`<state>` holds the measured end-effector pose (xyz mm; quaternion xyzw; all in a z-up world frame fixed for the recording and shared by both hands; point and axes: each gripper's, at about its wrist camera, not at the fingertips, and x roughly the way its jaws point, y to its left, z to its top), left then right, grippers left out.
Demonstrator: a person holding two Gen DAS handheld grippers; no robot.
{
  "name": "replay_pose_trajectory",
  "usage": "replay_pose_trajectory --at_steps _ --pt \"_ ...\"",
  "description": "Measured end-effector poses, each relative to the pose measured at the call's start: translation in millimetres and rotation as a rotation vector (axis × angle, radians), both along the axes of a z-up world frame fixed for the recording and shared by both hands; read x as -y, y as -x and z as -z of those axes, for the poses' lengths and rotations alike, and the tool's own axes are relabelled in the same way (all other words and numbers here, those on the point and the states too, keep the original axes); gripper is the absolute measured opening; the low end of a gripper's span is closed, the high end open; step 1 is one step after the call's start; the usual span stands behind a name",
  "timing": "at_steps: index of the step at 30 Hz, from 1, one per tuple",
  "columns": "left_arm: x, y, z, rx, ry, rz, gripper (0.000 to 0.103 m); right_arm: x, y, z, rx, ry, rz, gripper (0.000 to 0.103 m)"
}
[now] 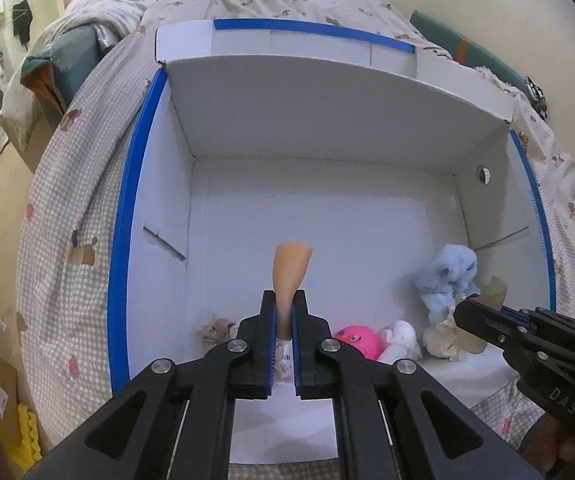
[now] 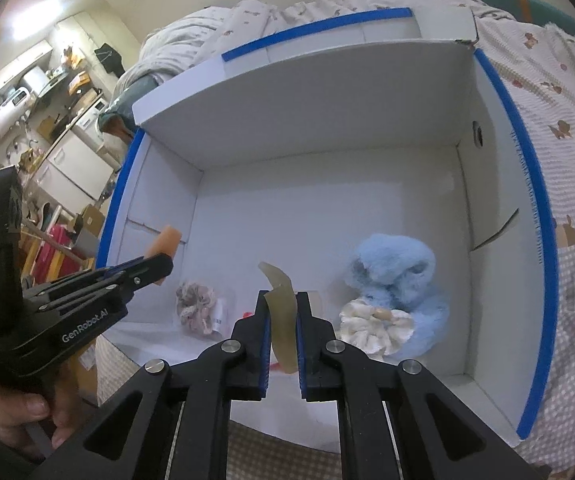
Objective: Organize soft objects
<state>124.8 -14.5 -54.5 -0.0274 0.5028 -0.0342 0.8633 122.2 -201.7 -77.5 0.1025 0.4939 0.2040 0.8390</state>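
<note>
Peach piece: a soft peach-orange wedge-shaped piece (image 1: 292, 268) is standing up between the left gripper's fingers, above the box floor.
Left gripper: the left gripper (image 1: 283, 300) is pinching the peach piece, its blue-lined jaws nearly closed on the narrow lower end.
Olive strip: a soft translucent olive-tan curved strip (image 2: 281, 312) is sitting between the right gripper's fingers, its tip curling up and left.
Right gripper: the right gripper (image 2: 282, 298) is holding the strip with jaws narrowly parted; whether both pads are touching it is unclear.
Blue toy: a fluffy light-blue plush toy (image 2: 397, 276) is lying on the box floor toward the right wall, a cream ruffled scrunchie (image 2: 375, 326) touching its front.
Pink items: a bright pink ball (image 1: 357, 340) and a white plush (image 1: 401, 338) are lying side by side near the front edge.
Scrunchie: a grey-pink scrunchie (image 2: 197, 306) is lying left of centre.
Box: a large white cardboard box with blue-taped rims (image 1: 327, 208) is sitting open on a checked bedspread with bear prints (image 1: 67, 208).
</note>
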Motion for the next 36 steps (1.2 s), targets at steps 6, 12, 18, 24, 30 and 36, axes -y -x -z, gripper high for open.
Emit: replay_pose_trajectory --at_steps 6,12,18,24,30,36 --pt "3 0 6 -0.032 0.009 0.001 0.011 0 -1 0 -0.006 -0.002 0.003 0.012" --pt "10 2 10 -0.049 0.008 0.024 0.017 1 0 0 -0.008 -0.005 0.002 0.013" --pt "12 6 8 -0.035 -0.028 0.005 0.051 4 -1 2 -0.018 -0.008 0.017 0.018" --pt "11 8 6 -0.018 -0.038 0.008 0.057 14 0 -1 -0.006 -0.033 0.081 0.08" --pt "14 9 1 0.001 -0.038 0.03 0.057 19 0 -6 0.018 -0.035 0.112 0.101" --pt "11 12 -5 0.02 -0.024 0.019 0.057 16 3 -14 0.068 0.008 0.101 0.103"
